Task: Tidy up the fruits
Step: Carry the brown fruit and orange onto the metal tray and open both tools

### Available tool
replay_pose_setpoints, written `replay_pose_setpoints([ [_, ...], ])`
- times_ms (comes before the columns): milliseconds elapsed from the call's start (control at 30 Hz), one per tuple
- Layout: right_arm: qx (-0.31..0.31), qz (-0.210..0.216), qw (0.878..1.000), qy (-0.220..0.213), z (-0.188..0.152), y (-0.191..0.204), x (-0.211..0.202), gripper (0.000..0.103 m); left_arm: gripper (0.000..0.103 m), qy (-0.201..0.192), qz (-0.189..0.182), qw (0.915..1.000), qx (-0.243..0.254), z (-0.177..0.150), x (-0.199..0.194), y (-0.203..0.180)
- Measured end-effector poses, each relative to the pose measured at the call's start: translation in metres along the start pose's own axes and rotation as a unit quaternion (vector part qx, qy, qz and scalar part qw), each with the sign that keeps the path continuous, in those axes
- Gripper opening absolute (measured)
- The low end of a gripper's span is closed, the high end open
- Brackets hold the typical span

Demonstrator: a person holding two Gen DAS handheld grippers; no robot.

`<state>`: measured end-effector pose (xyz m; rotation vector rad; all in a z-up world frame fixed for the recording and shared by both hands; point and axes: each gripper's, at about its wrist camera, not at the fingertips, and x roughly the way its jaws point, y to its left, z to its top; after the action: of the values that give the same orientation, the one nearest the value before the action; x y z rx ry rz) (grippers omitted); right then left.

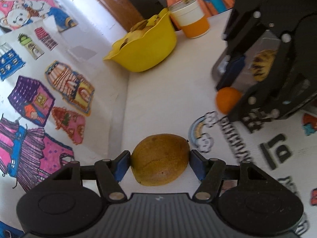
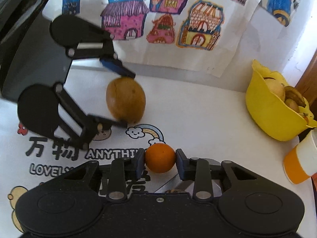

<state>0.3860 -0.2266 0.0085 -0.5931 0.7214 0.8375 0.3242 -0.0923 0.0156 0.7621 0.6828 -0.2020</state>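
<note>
A brown-yellow mango (image 1: 159,159) lies on the white table between the jaws of my left gripper (image 1: 158,164); the left pad touches it and the right pad is close, so the grip is unclear. It also shows in the right wrist view (image 2: 125,100) with the left gripper (image 2: 124,99) around it. My right gripper (image 2: 160,161) is shut on a small orange (image 2: 160,160) just above the table. The orange also shows in the left wrist view (image 1: 227,99). A yellow bowl (image 1: 146,49) with several fruits stands at the back.
An orange-and-white cup (image 1: 193,19) stands beside the yellow bowl (image 2: 271,117). Children's drawings (image 2: 164,19) cover the wall behind the table. A printed white tablecloth (image 2: 59,152) covers the table. A banana (image 1: 262,64) shows under the right gripper.
</note>
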Motion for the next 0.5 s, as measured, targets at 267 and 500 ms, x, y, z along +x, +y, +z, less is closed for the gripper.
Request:
replay_pose_setpoints([
  [267, 0.028, -0.026, 0.999, -0.030, -0.012, -0.005, -0.038, 0.035, 0.069, -0.010, -0.021, 0.9996, -0.016, 0.012, -0.016, -0.016],
  [500, 0.058, -0.059, 0.995, -0.053, -0.023, -0.015, -0.075, 0.035, 0.069, -0.030, -0.019, 0.9986, -0.039, 0.027, -0.026, -0.015],
])
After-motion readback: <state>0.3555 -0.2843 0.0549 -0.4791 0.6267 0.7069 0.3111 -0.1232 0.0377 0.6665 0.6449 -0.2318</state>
